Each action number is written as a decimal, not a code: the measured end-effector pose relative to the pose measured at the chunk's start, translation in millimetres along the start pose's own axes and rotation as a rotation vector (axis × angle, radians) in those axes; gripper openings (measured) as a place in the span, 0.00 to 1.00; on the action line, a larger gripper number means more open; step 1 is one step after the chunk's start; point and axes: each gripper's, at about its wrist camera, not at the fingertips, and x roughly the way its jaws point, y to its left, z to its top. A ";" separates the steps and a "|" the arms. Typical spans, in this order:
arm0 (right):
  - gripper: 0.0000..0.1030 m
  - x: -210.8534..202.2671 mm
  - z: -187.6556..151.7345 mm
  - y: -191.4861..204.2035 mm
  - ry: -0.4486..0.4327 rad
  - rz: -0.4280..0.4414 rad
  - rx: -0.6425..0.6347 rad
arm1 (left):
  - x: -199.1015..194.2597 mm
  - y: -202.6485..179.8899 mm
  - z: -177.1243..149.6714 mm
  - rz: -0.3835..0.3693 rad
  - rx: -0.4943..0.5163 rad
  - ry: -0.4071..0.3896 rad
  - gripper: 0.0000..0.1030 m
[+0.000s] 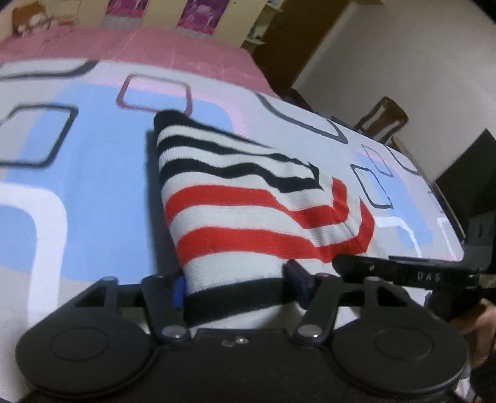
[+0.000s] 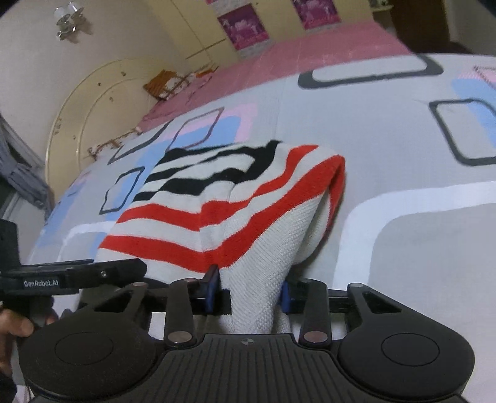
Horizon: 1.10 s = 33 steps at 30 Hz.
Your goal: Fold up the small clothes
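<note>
Knitwear with white, red and black stripes, a small striped garment (image 1: 248, 210), lies on the bed, draped forward over the patterned bedspread (image 1: 77, 173) with its far black-striped end resting on the blue and grey squares and its near end lifted toward both cameras. In the left wrist view the left tool (image 1: 238, 286) has the garment's near edge, a black band under a white one, between its two blue-padded fingers (image 1: 179, 291); the cloth fills the gap and both pads touch it, so the tool is pinching the garment. In the right wrist view the right tool (image 2: 248, 294) grips a bunched white knit fold of the same garment, the cloth squeezed narrow between the blue pads (image 2: 284, 294), and the red-striped edge curls over in a loose roll just beyond them. The two tools hold neighbouring parts of the near edge: the right tool's black finger reaches in from the right of the left view, touching the red stripe, and the left tool's finger, marked GenRobot.AI, reaches in from the left of the right view. A person's hand (image 2: 12, 328) shows at the lower left there. Beyond the bedspread runs a pink sheet (image 1: 124, 46), then cream cupboard doors with magenta posters (image 2: 245, 29). A wooden chair (image 1: 383, 119) stands by the wall at the bed's right.
</note>
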 end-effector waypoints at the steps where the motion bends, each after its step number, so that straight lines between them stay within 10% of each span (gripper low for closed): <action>1: 0.34 -3.6 -1.1 7.4 -0.016 -0.016 -0.009 | -3.2 -3.0 0.8 0.001 0.021 -0.004 0.53; 15: 0.34 -23.6 -13.3 147.3 -0.133 -0.130 -0.177 | -80.4 -36.6 3.0 -0.050 0.157 -0.096 0.50; 33: 0.34 109.3 -44.1 302.8 -0.065 -0.045 -0.237 | -76.3 10.4 -9.5 0.004 0.075 -0.085 0.51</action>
